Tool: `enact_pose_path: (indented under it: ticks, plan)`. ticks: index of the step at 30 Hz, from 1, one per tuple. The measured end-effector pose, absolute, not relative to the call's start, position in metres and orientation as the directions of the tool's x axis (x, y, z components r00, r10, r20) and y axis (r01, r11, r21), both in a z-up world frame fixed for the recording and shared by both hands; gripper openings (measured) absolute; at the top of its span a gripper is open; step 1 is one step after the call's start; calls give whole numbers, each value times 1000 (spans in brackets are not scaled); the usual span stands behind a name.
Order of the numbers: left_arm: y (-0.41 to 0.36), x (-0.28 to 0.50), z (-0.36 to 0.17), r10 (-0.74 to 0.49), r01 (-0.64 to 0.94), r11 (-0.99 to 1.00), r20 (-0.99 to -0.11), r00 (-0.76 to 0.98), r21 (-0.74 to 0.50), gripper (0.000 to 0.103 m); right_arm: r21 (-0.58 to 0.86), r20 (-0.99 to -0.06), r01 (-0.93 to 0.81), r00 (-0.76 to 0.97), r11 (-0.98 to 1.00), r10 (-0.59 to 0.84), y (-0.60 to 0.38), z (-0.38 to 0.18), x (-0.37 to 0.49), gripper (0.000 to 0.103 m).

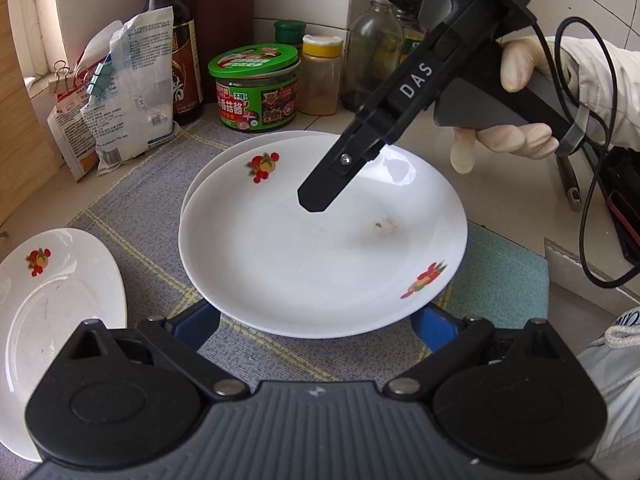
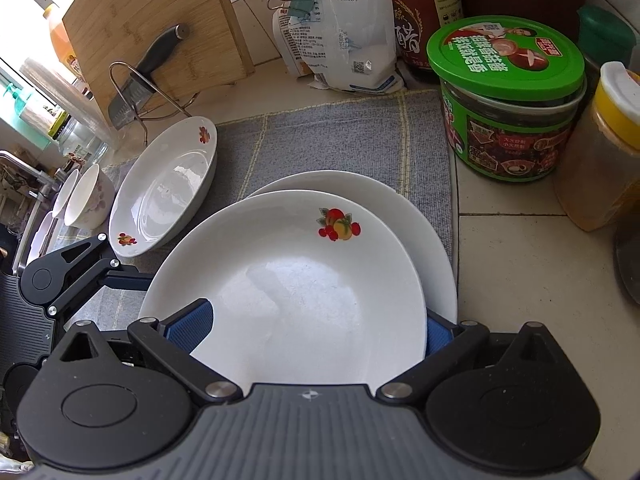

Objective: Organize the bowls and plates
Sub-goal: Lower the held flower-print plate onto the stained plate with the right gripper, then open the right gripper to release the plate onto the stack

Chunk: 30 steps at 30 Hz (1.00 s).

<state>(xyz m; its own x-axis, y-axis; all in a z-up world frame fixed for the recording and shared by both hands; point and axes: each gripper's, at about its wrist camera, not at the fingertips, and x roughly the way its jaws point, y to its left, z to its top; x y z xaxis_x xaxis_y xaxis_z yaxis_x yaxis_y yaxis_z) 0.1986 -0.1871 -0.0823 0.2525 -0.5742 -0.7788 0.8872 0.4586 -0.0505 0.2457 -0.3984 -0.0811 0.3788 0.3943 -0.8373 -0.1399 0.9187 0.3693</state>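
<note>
Two white plates with fruit decals lie stacked on a grey mat (image 1: 132, 216); the top plate (image 1: 320, 240) (image 2: 304, 280) sits slightly off the lower plate (image 2: 400, 208). My left gripper (image 1: 314, 320) is open, its blue pads spread at the stack's near rim, and one of its fingers (image 2: 124, 280) reaches that rim from the left. My right gripper (image 2: 316, 320) (image 1: 316, 196), held by a gloved hand (image 1: 516, 68), is open and hovers over the top plate with nothing held. A third white dish (image 1: 60, 312) (image 2: 164, 192) lies at the mat's left edge. White bowls (image 2: 86, 196) stand beyond it.
A green-lidded jar (image 1: 256, 84) (image 2: 508, 92), a spice jar (image 1: 320, 76), bottles and clipped bags (image 1: 128, 92) crowd the back. A knife on a wire rack (image 2: 152, 76) and a cutting board (image 2: 160, 20) stand at the left. A teal cloth (image 1: 500, 272) lies on the right.
</note>
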Motion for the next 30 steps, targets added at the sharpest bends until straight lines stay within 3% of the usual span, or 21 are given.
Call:
enact_pose_path:
  ticks: [30]
  plan:
    - [-186, 204, -85, -576, 878, 475, -774, 264, -53, 101, 328, -846, -69, 423, 942, 325, -402, -67, 225, 103]
